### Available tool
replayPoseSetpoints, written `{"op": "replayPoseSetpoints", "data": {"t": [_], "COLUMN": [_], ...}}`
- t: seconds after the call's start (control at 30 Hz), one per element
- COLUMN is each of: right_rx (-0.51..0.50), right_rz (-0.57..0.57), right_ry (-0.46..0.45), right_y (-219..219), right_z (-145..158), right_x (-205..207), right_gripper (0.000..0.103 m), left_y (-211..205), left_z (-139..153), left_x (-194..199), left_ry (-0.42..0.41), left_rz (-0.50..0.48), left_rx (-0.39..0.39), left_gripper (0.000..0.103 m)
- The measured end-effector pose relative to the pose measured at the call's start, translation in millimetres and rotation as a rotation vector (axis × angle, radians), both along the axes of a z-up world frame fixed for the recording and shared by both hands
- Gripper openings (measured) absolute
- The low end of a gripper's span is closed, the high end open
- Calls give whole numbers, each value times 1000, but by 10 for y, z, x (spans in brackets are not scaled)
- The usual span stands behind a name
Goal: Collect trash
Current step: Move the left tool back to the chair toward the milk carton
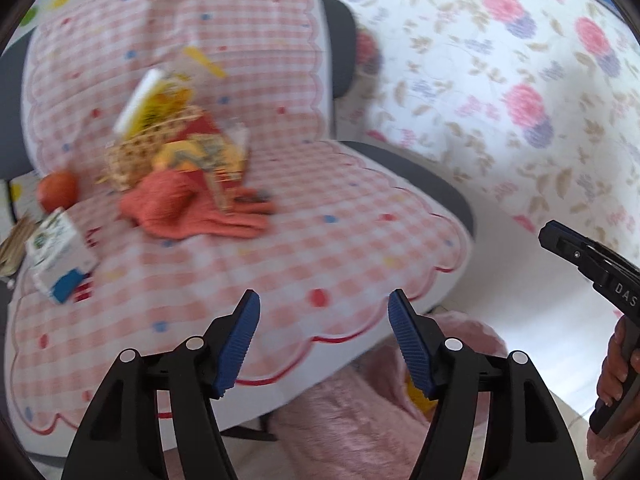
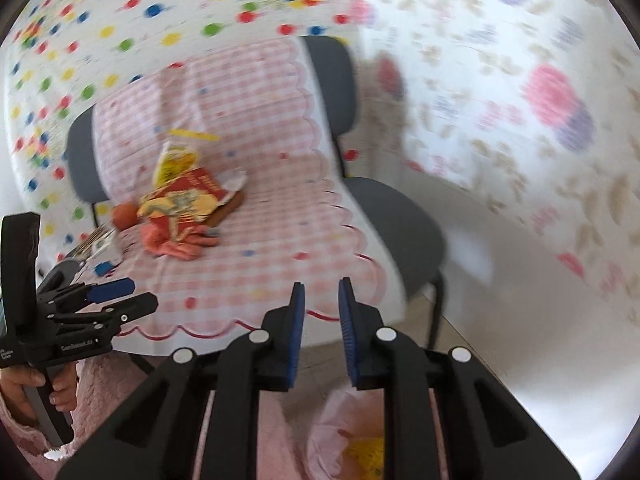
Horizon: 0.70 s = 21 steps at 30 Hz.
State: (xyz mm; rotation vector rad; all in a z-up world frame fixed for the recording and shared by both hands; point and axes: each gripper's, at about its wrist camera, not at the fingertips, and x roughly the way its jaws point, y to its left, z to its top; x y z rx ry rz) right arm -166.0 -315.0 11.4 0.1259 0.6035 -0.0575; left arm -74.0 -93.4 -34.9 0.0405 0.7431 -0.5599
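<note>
left gripper wide open and empty, right gripper nearly closed on nothing, both well short of the wrappers heaped on the chair's checked cover, likely light, crinkly, slippery, best pinched at an edge; floral cloth behind.

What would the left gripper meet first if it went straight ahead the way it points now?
Probably the bare pink checked cover on the chair seat; the left gripper is open and empty, and the trash pile lies off to its left.
</note>
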Motion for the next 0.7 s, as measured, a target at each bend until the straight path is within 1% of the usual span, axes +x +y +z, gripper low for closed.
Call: {"op": "replayPoseSetpoints", "data": {"t": [0.03,0.1,0.13,0.17,0.2,0.23,0.27,0.3,0.33,0.4,0.43,0.47,0.53,0.57,0.7], "right_rx": [-2,2,5,1,-6,-10,-17,-26,-32,-32,-33,-34,-35,-44,-66], "right_rz": [28,73,108,128,150,165,185,200,208,228,235,241,258,264,268], "right_ry": [6,12,18,20,18,15,13,15,19,26,37,46,55,61,59], "right_y": [77,204,295,362,447,507,590,671,716,813,866,895,971,1010,1083], "right_z": [0,9,17,23,28,30,30,21,10,-25,-53,-78,-125,-148,-205], "right_x": [86,228,335,403,481,524,594,670,726,843,912,953,1041,1084,1196], "right_gripper": [18,20,29,42,46,48,52,55,61,62,66,73,75,80,89], "left_y": [82,216,331,410,521,602,731,828,955,1109,1176,1234,1307,1322,1413], "left_z": [-8,-12,-16,-22,-22,-18,-3,3,11,15,9,8,-1,-6,-51], "left_x": [25,64,100,123,159,183,233,267,323,392,433,485,564,626,874], "left_ry": [0,1,4,6,8,6,2,0,0,2,6,10,8,10,40], "left_rz": [29,72,108,133,171,202,258,296,352,410,434,459,499,520,597], "left_rx": [7,8,10,12,17,21,22,19,19,15,18,27,46,57,58], "left_gripper": [77,77,78,79,80,85,88,88,88,89,89,89,89,89,90]}}
